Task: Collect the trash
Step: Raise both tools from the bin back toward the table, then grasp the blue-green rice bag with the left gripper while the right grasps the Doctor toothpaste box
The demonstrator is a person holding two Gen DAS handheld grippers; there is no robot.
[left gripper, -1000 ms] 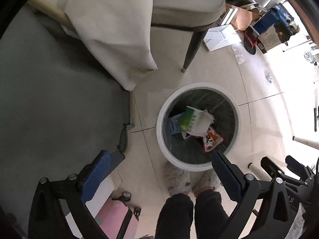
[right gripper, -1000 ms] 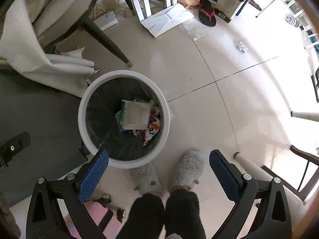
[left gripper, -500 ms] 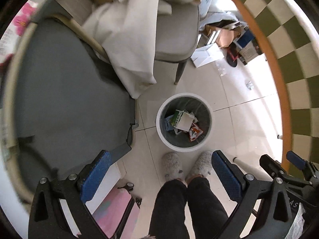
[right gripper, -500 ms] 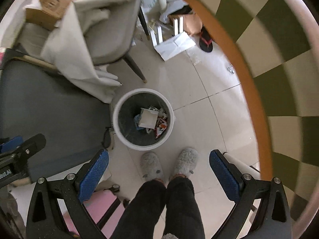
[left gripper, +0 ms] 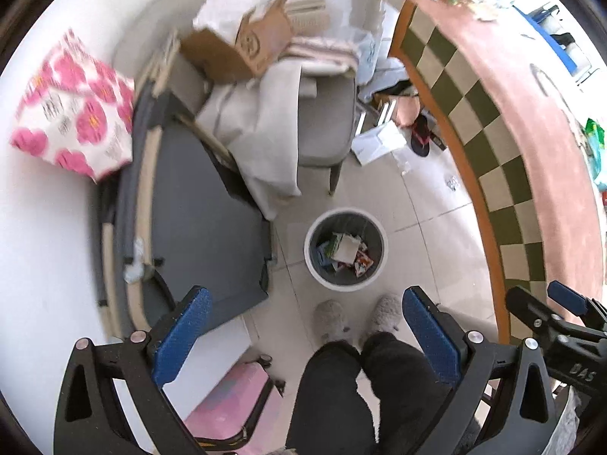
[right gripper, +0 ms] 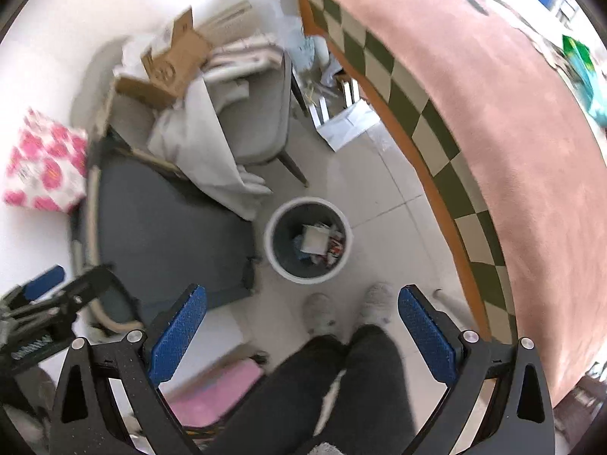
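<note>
A round white trash bin with a dark liner stands on the tiled floor, far below both grippers; it also shows in the right wrist view. Inside lie several wrappers and a white carton. My left gripper is open and empty, high above the floor. My right gripper is open and empty too, and its side shows in the left wrist view. A green packet lies on the pink tabletop at the far right.
The person's legs and grey slippers stand just before the bin. A grey chair draped with white cloth holds a cardboard box. A grey mat, a pink flowered bag and floor clutter surround it.
Both grippers have risen well away from the bin, which now looks much smaller. The pink table with its checkered edge has come into view on the right. Both stay open.
</note>
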